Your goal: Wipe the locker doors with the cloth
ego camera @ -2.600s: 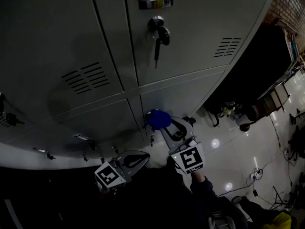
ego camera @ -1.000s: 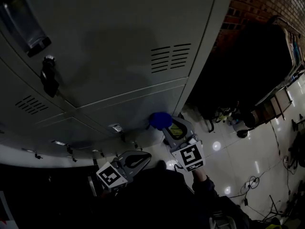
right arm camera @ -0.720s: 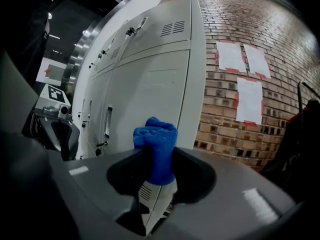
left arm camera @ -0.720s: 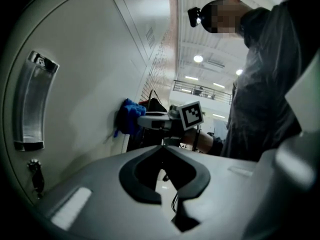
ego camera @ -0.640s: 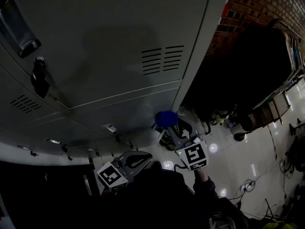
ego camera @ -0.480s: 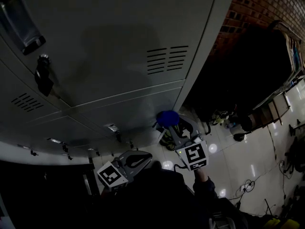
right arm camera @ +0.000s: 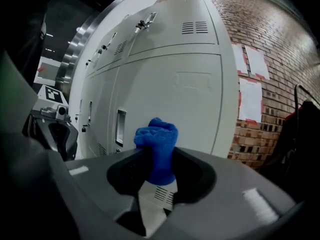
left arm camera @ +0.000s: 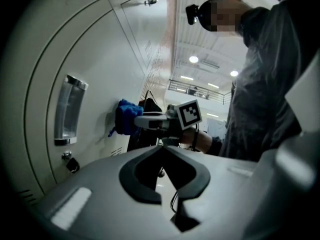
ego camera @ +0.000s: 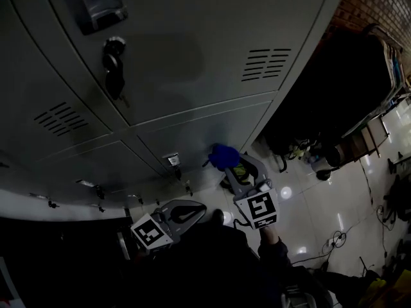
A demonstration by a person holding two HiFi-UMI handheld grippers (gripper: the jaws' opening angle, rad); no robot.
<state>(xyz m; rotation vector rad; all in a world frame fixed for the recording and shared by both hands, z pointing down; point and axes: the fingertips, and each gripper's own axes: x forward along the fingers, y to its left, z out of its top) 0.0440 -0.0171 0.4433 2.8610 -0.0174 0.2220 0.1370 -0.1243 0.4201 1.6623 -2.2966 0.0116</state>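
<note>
my right gripper fingers pinched cloth | cloth had slid frame-left along lower locker door | I judged wiping mid-stroke | left gripper fingers pressed together, idle

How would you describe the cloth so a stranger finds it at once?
Find the wall of grey lockers. At a lower door, the right hand-held gripper pinches a bunched cloth. It is the only bright blue thing among grey metal.

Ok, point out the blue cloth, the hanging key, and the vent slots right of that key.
blue cloth (right arm camera: 157, 136), right gripper view, on its bunched top.
key (ego camera: 114, 77), head view, on its dark hanging body.
vent slots (ego camera: 267, 64), head view, on the middle slots.
</note>
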